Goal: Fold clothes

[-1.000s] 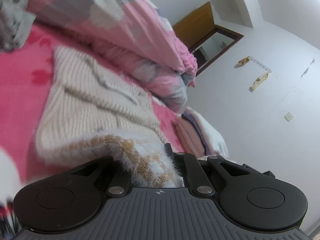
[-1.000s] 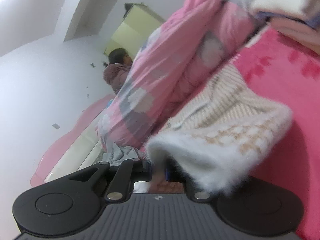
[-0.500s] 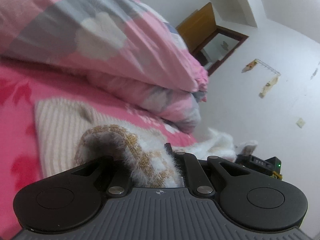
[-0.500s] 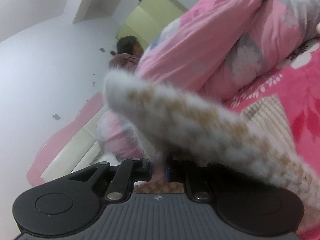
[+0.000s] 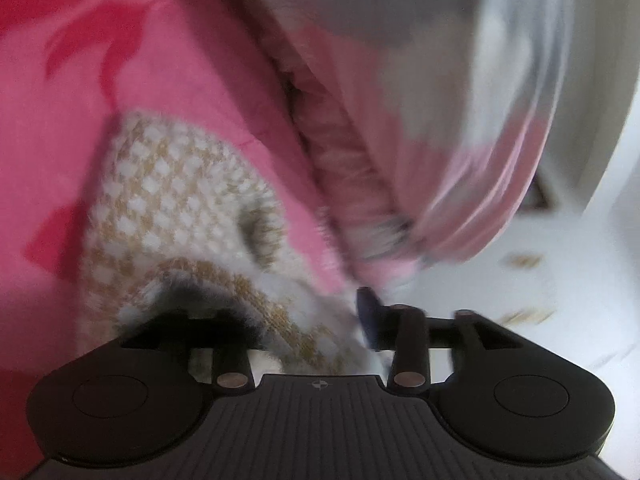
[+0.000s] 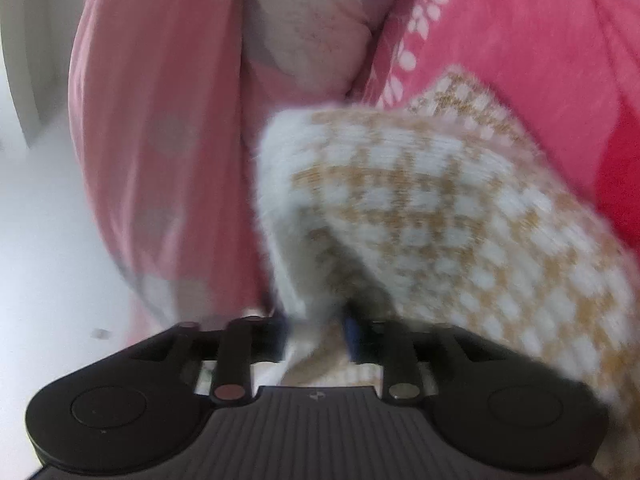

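Now lying on the pink bed point(image 5: 132, 92), beside the heaped quilt point(image 5: 432, 128): the fuzzy white-and-tan sweater point(image 5: 172, 192), blurred in both views. Just opening, left gripper point(image 5: 304, 328) standing about half apart with a fold of sweater lying between, no longer pinched as far as can be told. Just opening too, right gripper point(image 6: 316, 328) parting around a hanging sweater fold point(image 6: 420, 200), which is draping over its right side.
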Motion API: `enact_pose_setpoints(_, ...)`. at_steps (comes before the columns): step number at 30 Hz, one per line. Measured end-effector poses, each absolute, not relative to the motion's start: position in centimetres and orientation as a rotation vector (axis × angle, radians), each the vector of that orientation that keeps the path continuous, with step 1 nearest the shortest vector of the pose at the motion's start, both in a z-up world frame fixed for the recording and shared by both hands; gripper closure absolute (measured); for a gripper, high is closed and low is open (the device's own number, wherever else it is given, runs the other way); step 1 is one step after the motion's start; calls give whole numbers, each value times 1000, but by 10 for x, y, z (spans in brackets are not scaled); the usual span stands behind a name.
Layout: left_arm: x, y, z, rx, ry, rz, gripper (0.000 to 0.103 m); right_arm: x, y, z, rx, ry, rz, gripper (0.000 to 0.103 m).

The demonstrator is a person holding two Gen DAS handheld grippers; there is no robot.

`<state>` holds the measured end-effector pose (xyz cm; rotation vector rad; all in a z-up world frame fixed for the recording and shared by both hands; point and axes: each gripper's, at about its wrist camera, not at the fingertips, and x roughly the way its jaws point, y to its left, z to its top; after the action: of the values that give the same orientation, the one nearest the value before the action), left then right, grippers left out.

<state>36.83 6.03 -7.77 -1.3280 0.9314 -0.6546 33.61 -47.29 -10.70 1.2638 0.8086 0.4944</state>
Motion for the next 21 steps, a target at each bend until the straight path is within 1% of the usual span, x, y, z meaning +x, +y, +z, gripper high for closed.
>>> enact_pose_setpoints(1,369,66,-79,-1391,926,-654,45,338,-477,-108,1300,805,523,57)
enact_pose_setpoints(2,370,72,-77,-1420,901,-636,42,340,-483,-107,1329,792,530,51)
enact_pose_setpoints(3,369,79,-73,-1433,863,-612,36,341,-489,-106,1356,777,535,42)
enact_pose_setpoints(5,365,90,-66,-1448,793,-579,31,340,-502,-101,1388,730,518,33)
enact_pose_setpoints(6,362,94,-64,-1449,778,-562,31,338,-509,-99,1402,703,508,30)
enact_pose_setpoints(9,344,100,-54,-1409,780,-520,31,322,-521,-95,1427,645,478,30)
enact_pose_setpoints(12,314,106,-29,-1328,776,-523,31,287,-528,-84,1400,577,474,30)
enact_pose_setpoints(17,251,126,52,-1128,706,-574,31,198,-532,-50,1380,494,561,30)
enact_pose_setpoints(21,193,123,108,-919,702,-556,30,139,-524,-24,1400,507,640,29)
